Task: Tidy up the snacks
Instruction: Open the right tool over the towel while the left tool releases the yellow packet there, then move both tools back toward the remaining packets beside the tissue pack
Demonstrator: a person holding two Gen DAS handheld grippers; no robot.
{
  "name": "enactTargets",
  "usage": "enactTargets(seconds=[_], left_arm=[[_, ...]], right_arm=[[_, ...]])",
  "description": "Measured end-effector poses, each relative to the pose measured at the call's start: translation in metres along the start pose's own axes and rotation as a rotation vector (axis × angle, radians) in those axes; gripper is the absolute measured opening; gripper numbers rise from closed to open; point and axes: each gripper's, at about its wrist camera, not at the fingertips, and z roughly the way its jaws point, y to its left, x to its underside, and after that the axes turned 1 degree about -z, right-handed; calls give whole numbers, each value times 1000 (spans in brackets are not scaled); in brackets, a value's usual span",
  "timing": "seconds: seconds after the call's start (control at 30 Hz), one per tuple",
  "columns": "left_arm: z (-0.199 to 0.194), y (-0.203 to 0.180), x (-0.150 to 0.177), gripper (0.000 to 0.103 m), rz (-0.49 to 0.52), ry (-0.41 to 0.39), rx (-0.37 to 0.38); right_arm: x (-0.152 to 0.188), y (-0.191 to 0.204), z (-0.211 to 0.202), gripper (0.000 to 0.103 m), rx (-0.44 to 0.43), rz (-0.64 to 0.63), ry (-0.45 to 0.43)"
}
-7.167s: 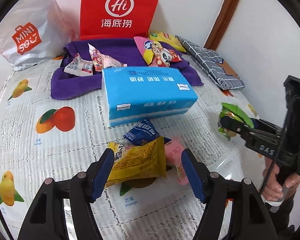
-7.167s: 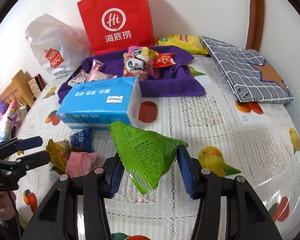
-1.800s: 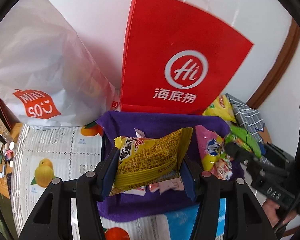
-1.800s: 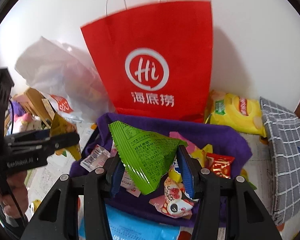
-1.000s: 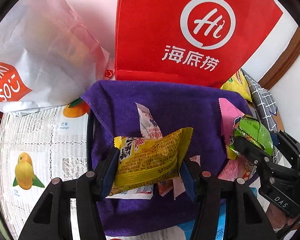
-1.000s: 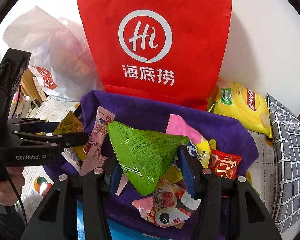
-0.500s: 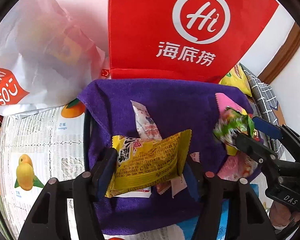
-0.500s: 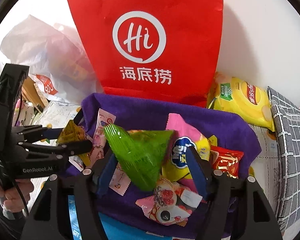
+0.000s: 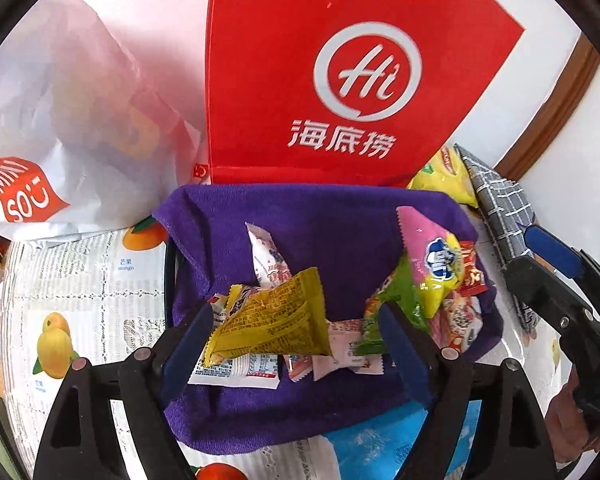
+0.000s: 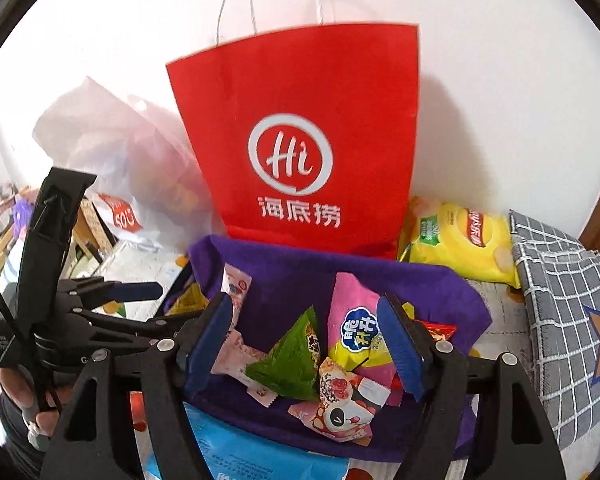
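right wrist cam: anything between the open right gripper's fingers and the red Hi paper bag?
Yes: the purple cloth with the green triangular snack packet and pink snack packet lies between right gripper and red paper bag.

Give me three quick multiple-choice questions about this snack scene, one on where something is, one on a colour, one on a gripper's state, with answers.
1. Where does the green triangular snack packet lie?
A. on the purple cloth
B. inside the red paper bag
C. on the grey checked fabric

2. What colour is the crinkled packet between the left gripper fingers?
A. blue
B. yellow
C. white

3. How is the right gripper?
A. shut on the green packet
B. open, holding nothing
C. out of view

Answers: 1 A, it rests among other snacks on the cloth; 2 B, its yellow wrapper shows; 3 B, its fingers stand wide apart above the packet.
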Motion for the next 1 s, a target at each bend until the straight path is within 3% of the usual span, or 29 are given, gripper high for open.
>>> enactTargets(seconds=[0.23, 0.33, 0.63, 0.8, 1.0], left_arm=[[-26, -8, 0, 86, 11, -33, 67], [-43, -12, 2, 86, 19, -88, 116], [-76, -27, 9, 86, 52, -135, 158], [-100, -40, 16, 86, 90, -174, 149], [-134, -42, 33, 85, 95, -256, 118]], right_arm=[[10, 4, -29, 74, 44, 7, -15], [17, 5, -45, 74, 62, 23, -16], [59, 15, -84, 73, 132, 25, 8], [85, 21, -105, 73, 141, 38, 1], [120, 30, -109, 62, 163, 30, 60]])
